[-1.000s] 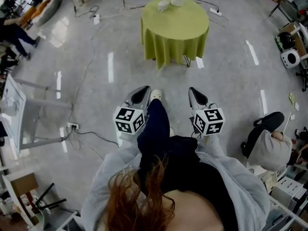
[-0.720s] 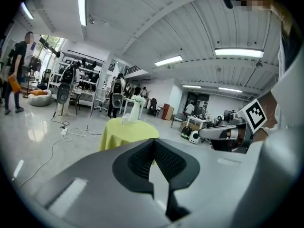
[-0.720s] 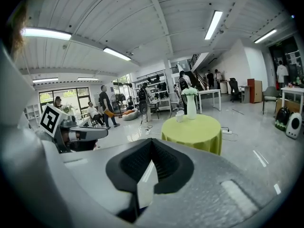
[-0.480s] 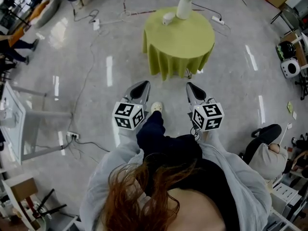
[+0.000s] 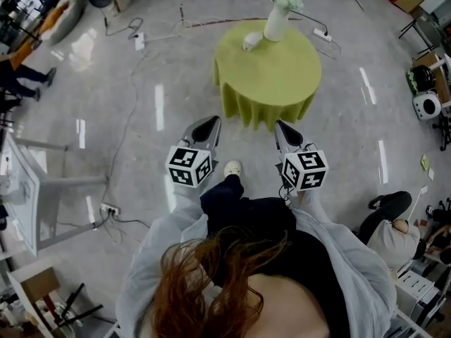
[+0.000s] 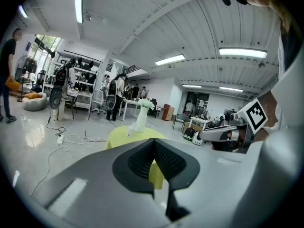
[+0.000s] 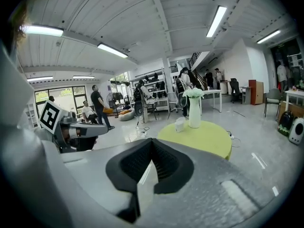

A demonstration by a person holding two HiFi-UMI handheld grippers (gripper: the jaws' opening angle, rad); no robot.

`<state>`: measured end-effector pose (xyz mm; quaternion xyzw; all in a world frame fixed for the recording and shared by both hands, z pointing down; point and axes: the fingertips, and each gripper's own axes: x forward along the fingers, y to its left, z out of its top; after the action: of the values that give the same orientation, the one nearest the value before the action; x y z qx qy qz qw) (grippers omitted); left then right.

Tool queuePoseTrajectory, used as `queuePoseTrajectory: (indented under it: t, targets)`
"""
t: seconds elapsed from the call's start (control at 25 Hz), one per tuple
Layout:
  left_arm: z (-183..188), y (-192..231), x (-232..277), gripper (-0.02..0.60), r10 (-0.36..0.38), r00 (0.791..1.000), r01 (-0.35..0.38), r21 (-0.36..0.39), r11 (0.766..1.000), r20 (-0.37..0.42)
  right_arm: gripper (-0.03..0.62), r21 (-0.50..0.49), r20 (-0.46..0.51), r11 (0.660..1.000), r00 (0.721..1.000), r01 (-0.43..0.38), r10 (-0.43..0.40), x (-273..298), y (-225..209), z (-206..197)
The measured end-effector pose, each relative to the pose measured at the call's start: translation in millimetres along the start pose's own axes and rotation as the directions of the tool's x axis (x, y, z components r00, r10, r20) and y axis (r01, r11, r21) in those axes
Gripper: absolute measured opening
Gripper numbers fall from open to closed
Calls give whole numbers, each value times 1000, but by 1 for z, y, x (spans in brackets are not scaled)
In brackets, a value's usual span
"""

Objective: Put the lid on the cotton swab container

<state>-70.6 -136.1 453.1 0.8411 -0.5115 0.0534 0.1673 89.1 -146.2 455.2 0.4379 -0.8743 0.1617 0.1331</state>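
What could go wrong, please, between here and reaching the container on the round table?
1. The tall vase stands right beside the small container, so a reach for the container could tip the vase.
2. Cables lie on the floor left of the table, a possible trip hazard if the path drifts that way.
3. The cloth hangs low, so a foot might snag it and drag everything.
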Motion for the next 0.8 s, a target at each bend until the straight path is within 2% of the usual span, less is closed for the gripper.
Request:
queuePoseTrajectory:
  t: [0.52,0.8]
  targets:
    - [27,55,44,17,-38,999,38,13,999,-1,2,23,10,999,999,38,-38,63,-14,25]
    - [25,60,52,18,-85,996,85,-4,996,-11,2,51,4,996,997,79,-79,68,-21,18]
